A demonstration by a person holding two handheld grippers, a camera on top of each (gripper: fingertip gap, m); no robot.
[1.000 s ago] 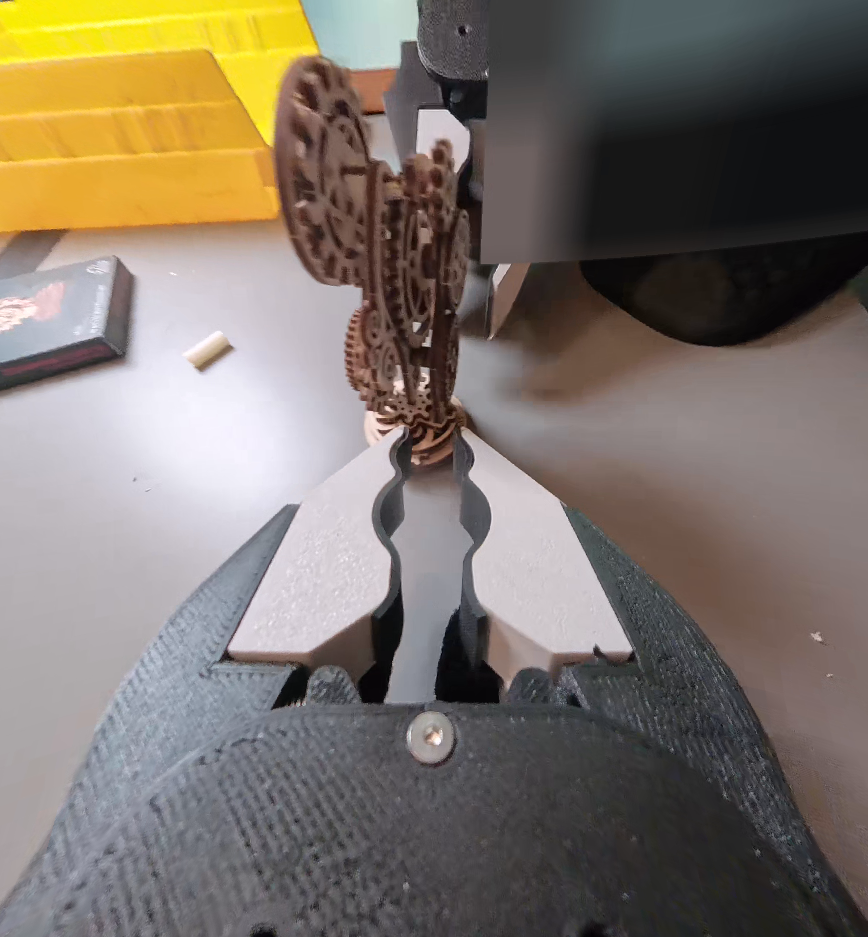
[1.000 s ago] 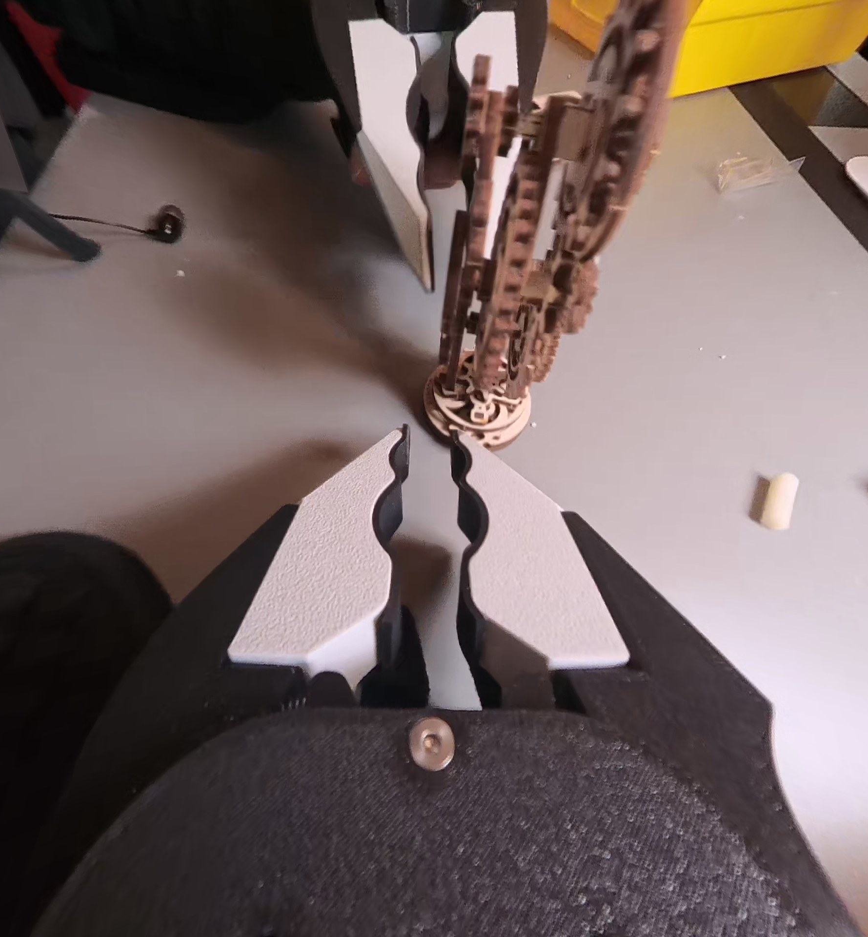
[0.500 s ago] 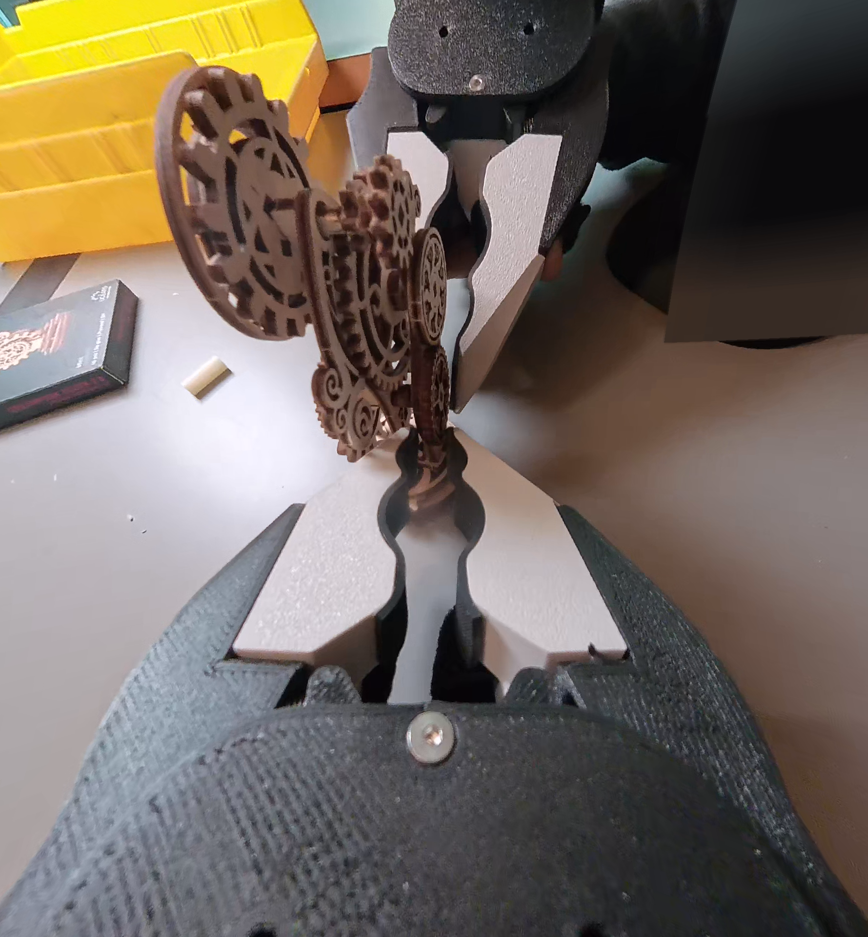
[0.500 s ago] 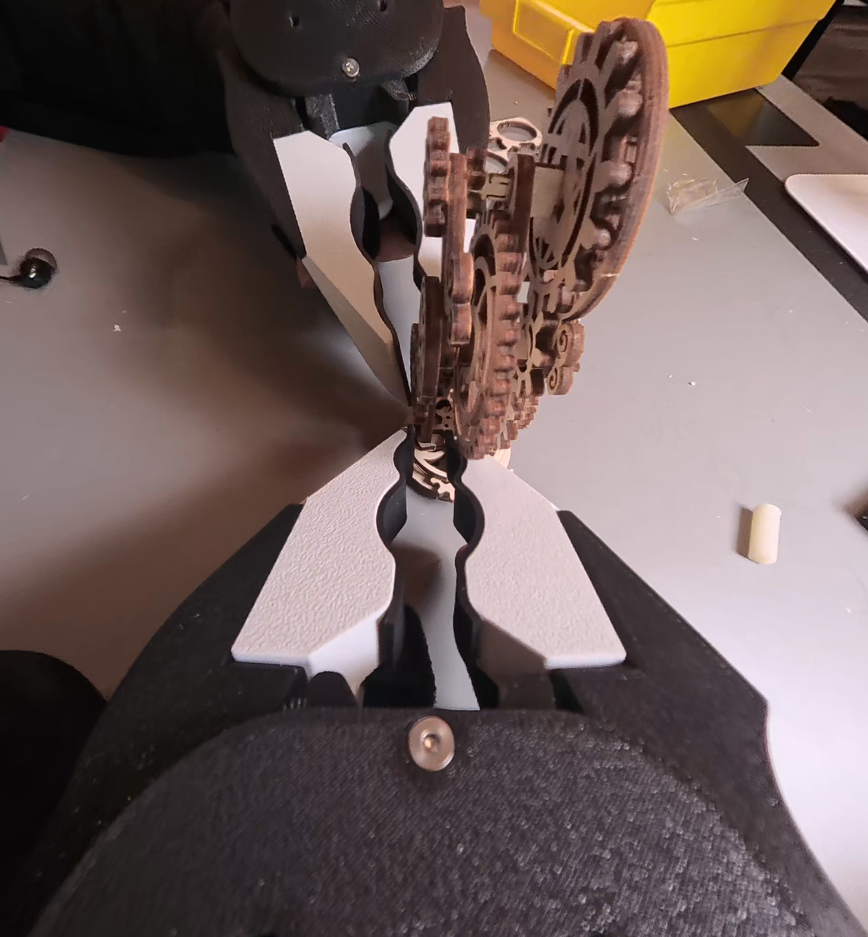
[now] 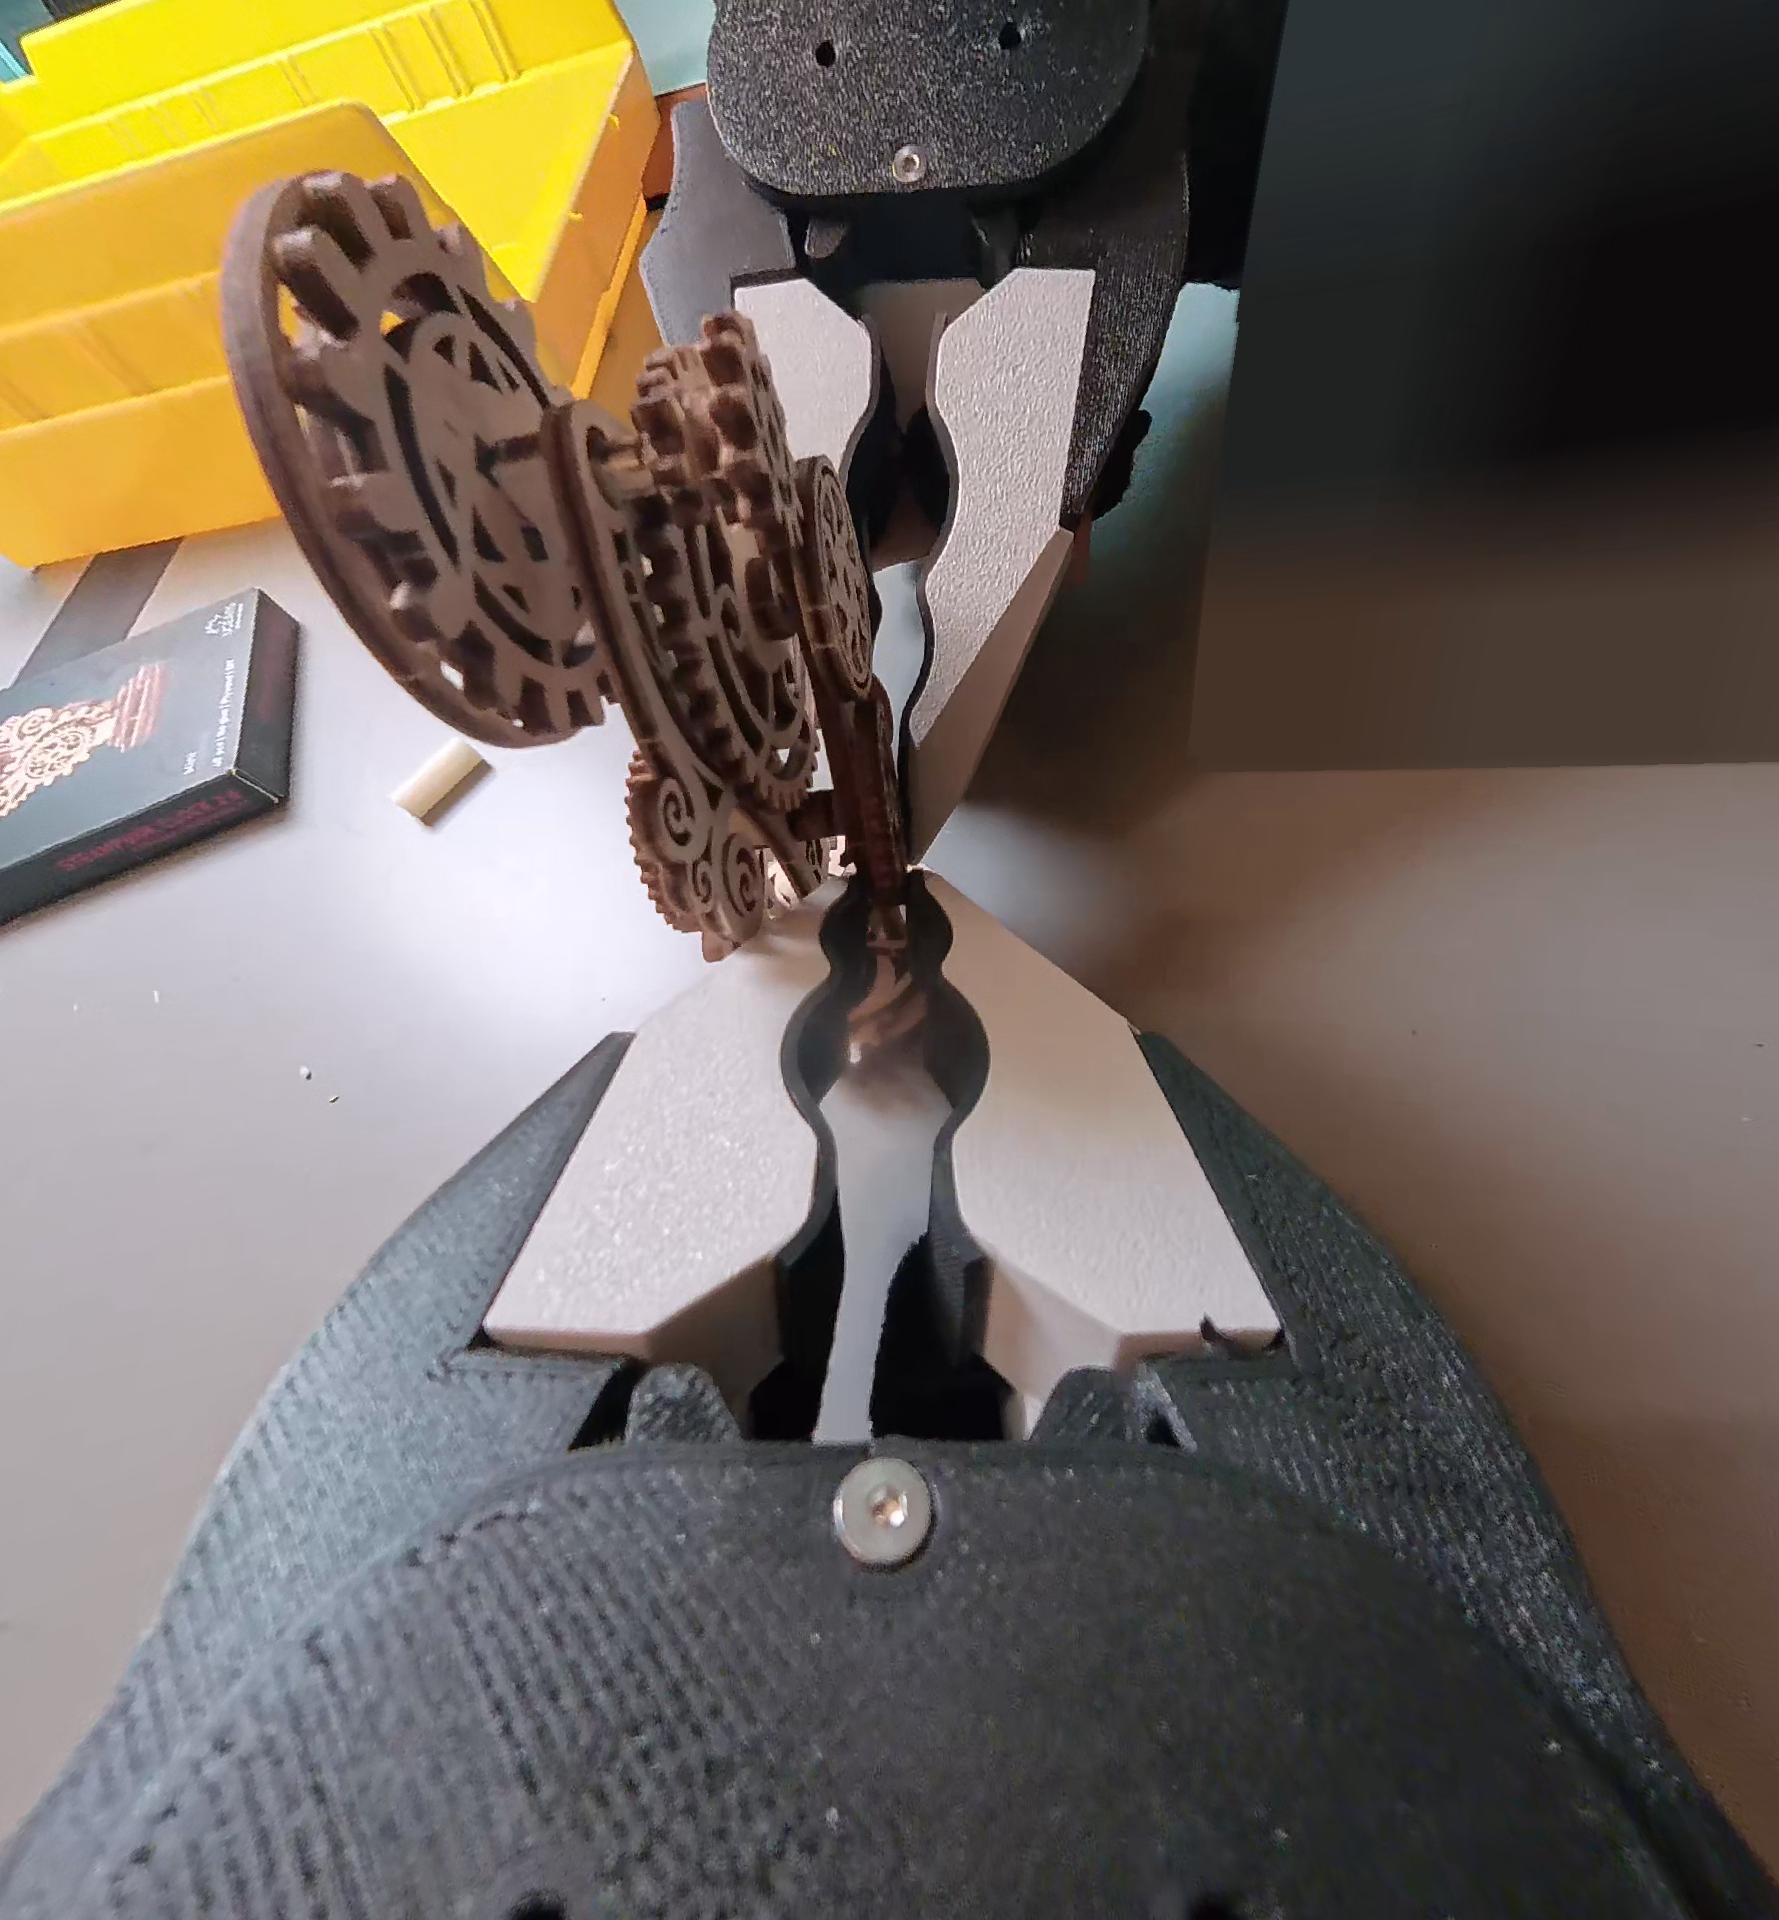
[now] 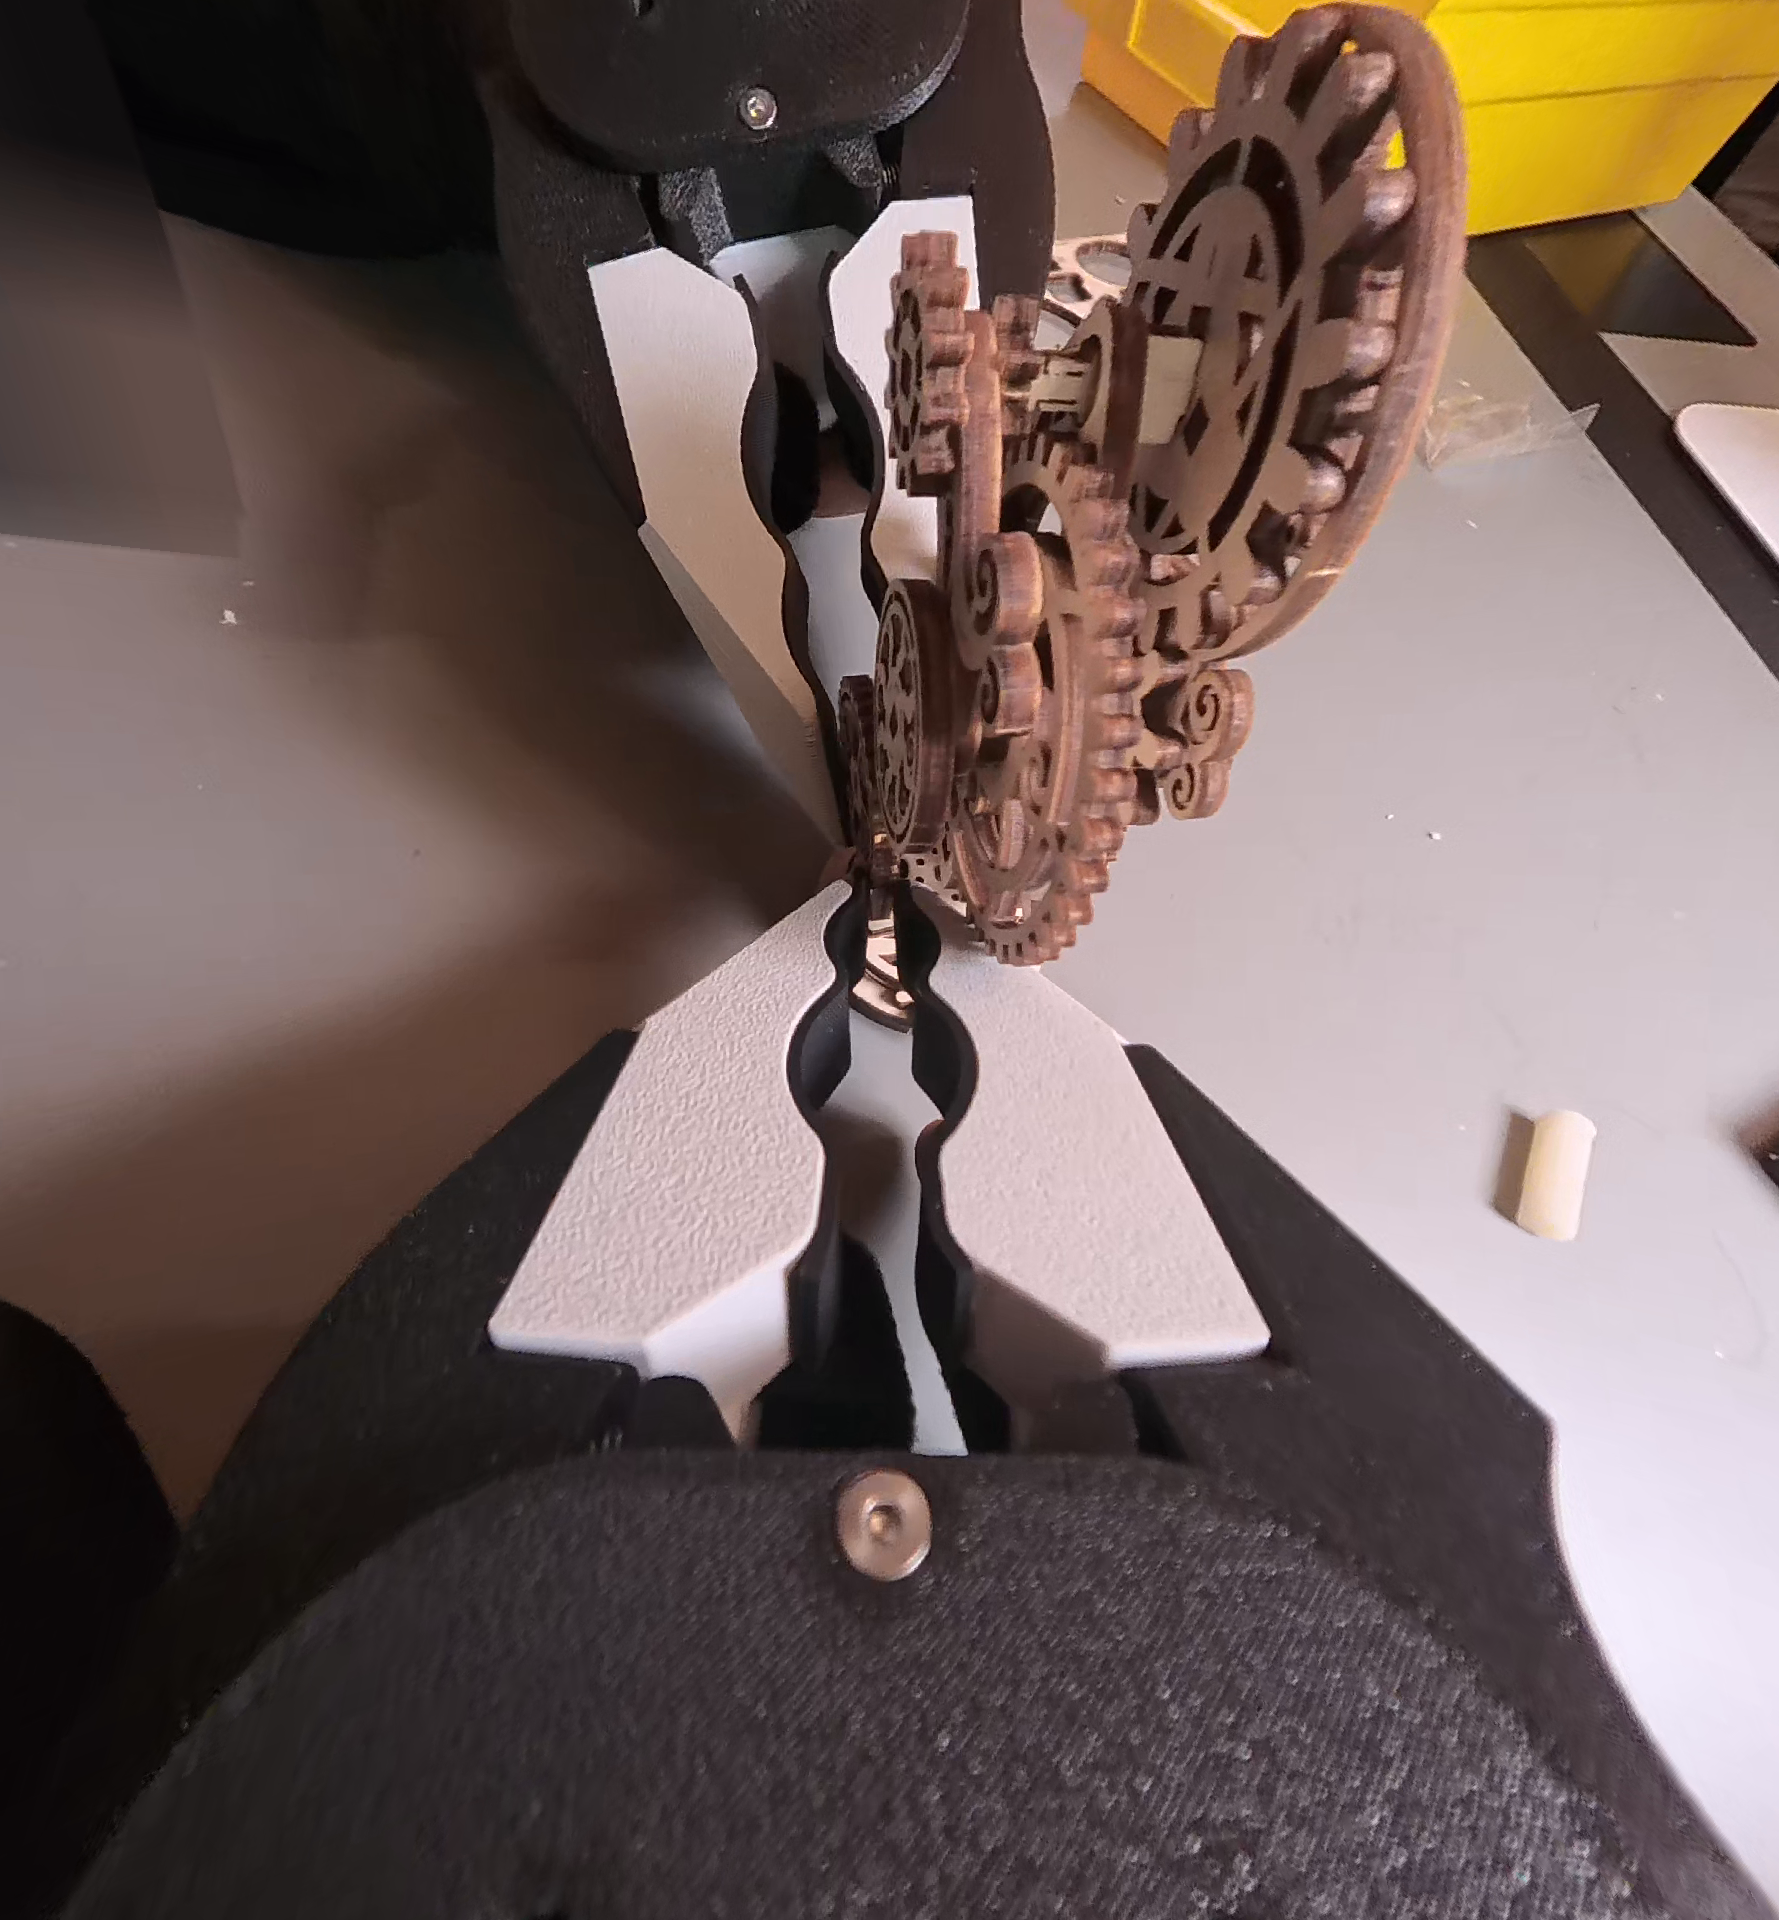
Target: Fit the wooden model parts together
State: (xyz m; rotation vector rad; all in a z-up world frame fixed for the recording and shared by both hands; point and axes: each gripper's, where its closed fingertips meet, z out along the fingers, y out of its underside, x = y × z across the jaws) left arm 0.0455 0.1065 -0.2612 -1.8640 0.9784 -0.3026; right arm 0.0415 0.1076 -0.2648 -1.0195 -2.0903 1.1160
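A dark brown wooden gear model (image 5: 594, 582) with a big toothed wheel and a pale round base leans to the left over the grey table (image 5: 241, 1143). My left gripper (image 5: 890, 883) is shut on the thin plate at the model's lower edge. My right gripper (image 6: 877, 896) comes from the opposite side and is shut on the same lower edge of the model (image 6: 1124, 540), just above the pale base (image 6: 890, 992). The two grippers' tips nearly meet. The right gripper's fingers (image 5: 989, 540) show behind the model in the left wrist view, the left gripper's fingers (image 6: 687, 436) in the right wrist view.
Yellow bins (image 5: 189, 312) stand at the back. A black flat box (image 5: 106, 758) and a small cream peg (image 5: 438, 781) lie beside the model; the peg also shows in the right wrist view (image 6: 1545, 1174). A white tray edge (image 6: 1778, 499) is at the far right. My two grippers' fingertips are within a few centimetres of each other.
Both grippers moved in to the model's foot and their jaws closed on its lower plate. The model, which stood upright on its base, now leans to one side.
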